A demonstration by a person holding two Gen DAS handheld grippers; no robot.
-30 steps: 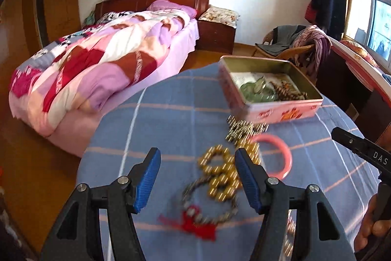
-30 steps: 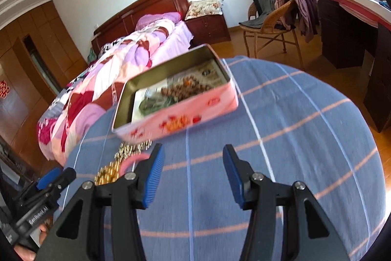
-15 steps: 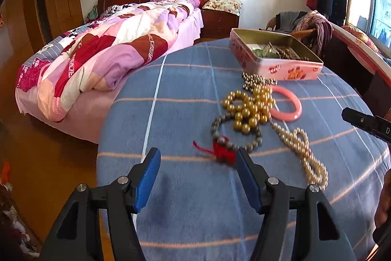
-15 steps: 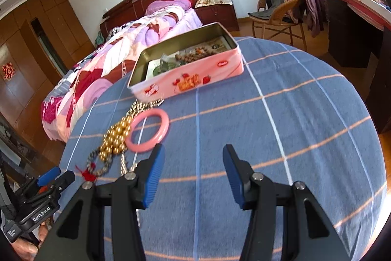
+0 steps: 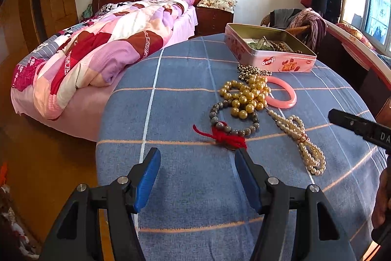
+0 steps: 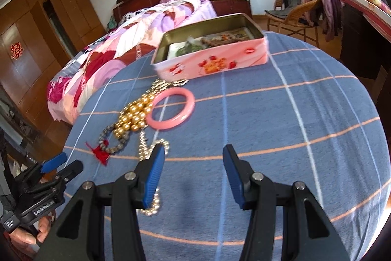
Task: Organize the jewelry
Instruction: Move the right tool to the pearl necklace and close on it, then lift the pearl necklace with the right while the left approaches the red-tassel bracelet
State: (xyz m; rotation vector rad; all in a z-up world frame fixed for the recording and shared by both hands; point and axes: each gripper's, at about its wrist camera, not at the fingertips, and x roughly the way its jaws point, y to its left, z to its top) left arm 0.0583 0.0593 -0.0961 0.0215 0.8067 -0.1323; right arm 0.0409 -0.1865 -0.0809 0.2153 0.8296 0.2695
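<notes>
Your left tool and right tool: both open, empty, hovering over tabletop; jewelry pile beside tin, awaiting sorting.

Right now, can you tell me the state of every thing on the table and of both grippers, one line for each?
Pink tin: lid off, some jewelry inside.
Pink bangle: flat on cloth, outside tin.
Gold bead strand: heaped, overlapping bangle.
Grey bead bracelet: on cloth, red tassel attached.
Pearl strand: loose on cloth.
Left gripper: open, empty.
Right gripper: open, empty.
</notes>
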